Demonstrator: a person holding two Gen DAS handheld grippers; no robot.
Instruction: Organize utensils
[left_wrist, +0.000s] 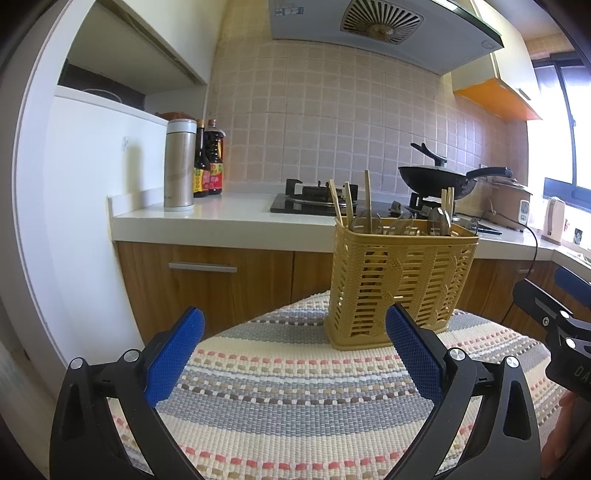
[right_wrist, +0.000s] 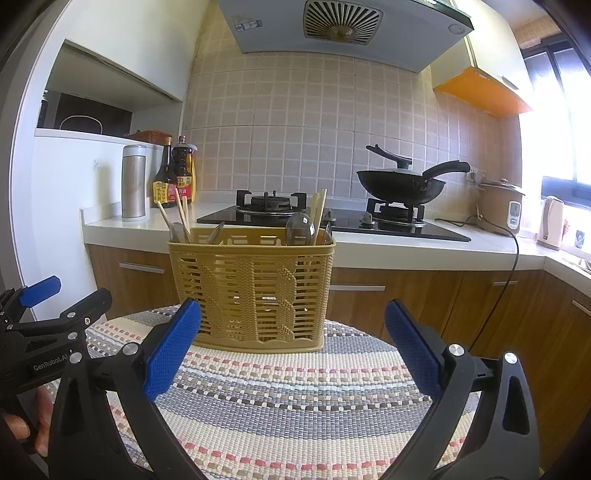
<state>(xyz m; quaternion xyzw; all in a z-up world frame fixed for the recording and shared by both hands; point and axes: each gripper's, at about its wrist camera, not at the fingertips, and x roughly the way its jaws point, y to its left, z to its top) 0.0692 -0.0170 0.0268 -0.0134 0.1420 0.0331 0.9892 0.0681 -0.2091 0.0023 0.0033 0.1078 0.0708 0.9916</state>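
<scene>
A tan plastic utensil basket (left_wrist: 400, 280) stands upright on a striped woven mat (left_wrist: 295, 387); it also shows in the right wrist view (right_wrist: 255, 284). Wooden chopsticks (left_wrist: 367, 195) and clear plastic spoons (left_wrist: 439, 221) stick up out of it, and show again in the right wrist view as chopsticks (right_wrist: 319, 210) and spoons (right_wrist: 299, 229). My left gripper (left_wrist: 293, 332) is open and empty, just short of the basket. My right gripper (right_wrist: 293, 325) is open and empty in front of the basket.
Behind the mat (right_wrist: 295, 398) runs a white kitchen counter (right_wrist: 118, 227) with a gas hob (right_wrist: 332, 218), a black wok (right_wrist: 402, 184), a steel flask (right_wrist: 133, 182), sauce bottles (right_wrist: 173, 173), a rice cooker (right_wrist: 500, 201) and a kettle (right_wrist: 550, 221). Wooden cabinets stand below.
</scene>
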